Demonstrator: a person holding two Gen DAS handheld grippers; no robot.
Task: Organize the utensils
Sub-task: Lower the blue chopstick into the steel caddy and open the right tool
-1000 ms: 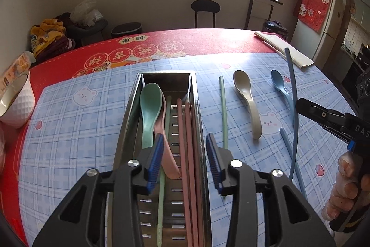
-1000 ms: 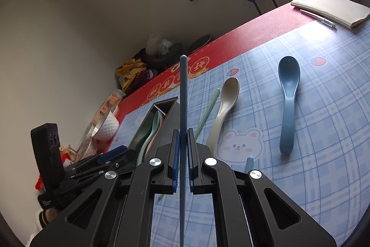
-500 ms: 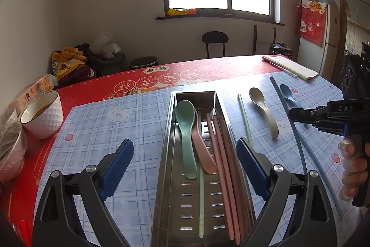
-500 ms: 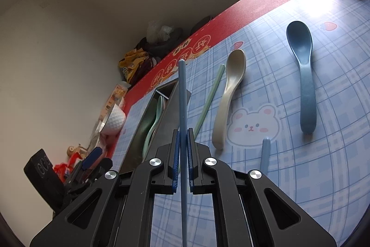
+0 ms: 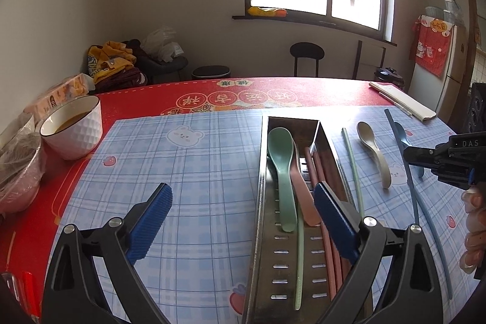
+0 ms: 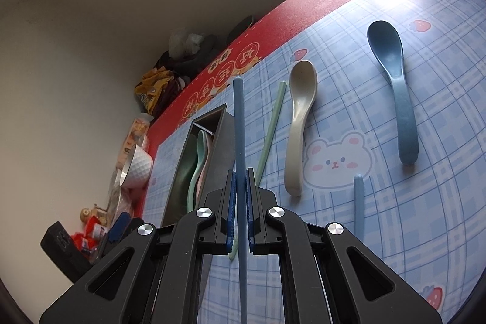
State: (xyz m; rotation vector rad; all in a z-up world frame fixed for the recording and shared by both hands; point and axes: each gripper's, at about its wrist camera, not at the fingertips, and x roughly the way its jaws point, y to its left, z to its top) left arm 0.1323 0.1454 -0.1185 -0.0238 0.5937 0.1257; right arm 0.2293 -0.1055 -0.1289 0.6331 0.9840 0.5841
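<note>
A long, perforated stainless-steel utensil tray (image 5: 303,269) is laid lengthwise on the blue checked mat (image 5: 194,172), and every other place is given from it. Inside the tray, a green plastic spoon (image 5: 281,172) is seen by its left wall, a pink spoon (image 5: 303,196) is tucked just beside it, a pale green chopstick (image 5: 299,257) runs along the slotted floor, and a pair of pink chopsticks (image 5: 319,169) lies by the right wall.

The left gripper (image 5: 243,220) is held over the near end of the tray; its blue-padded jaws are opening and are spread wide, with nothing pressed between them.

To the right of the tray, a second pale green chopstick (image 6: 270,129) is laid on the mat just beside the tray wall, then a beige spoon (image 6: 299,123), then a dark blue spoon (image 6: 395,81) farther out. A blue chopstick (image 6: 358,202) rests on the mat near the beige spoon's handle.

The right gripper (image 6: 240,211) is clamped tight on another blue chopstick (image 6: 239,117), which is carried above the mat just right of the tray, its tip pointing toward the tray's far end.

A white dimpled bowl (image 5: 74,126) is set well left of the tray, off the mat, on the red tablecloth (image 5: 136,102).
</note>
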